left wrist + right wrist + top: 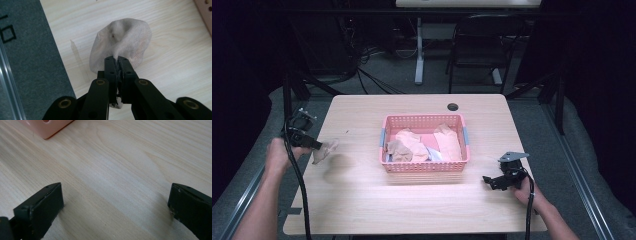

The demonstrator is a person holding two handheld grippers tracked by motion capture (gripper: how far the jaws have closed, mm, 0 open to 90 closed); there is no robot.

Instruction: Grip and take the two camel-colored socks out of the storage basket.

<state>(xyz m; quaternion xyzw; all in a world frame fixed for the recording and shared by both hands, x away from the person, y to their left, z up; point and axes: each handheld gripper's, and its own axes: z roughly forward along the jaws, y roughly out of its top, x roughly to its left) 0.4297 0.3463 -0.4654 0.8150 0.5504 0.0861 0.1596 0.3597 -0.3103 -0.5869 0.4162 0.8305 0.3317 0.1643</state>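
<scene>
— What do we record as the support?
— A wooden table (pixel 362 200) with a dark hole (pixel 453 106) near its far edge.
— Directly on it?
— We note a pink basket (pixel 424 166), centred.

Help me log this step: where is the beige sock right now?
The beige sock is pinched in the left gripper, over the table's left edge, left of the pink basket.

You see the table (pixel 412 200) brightly lit from above while the room around it sinks into near black. A soft shadow lies on the wood just beside the cloth (pixel 326 150) in your left gripper (pixel 314 145). In the left gripper view the cloth is sharp; in the right gripper view the jaws blur slightly at the frame's edges.
</scene>
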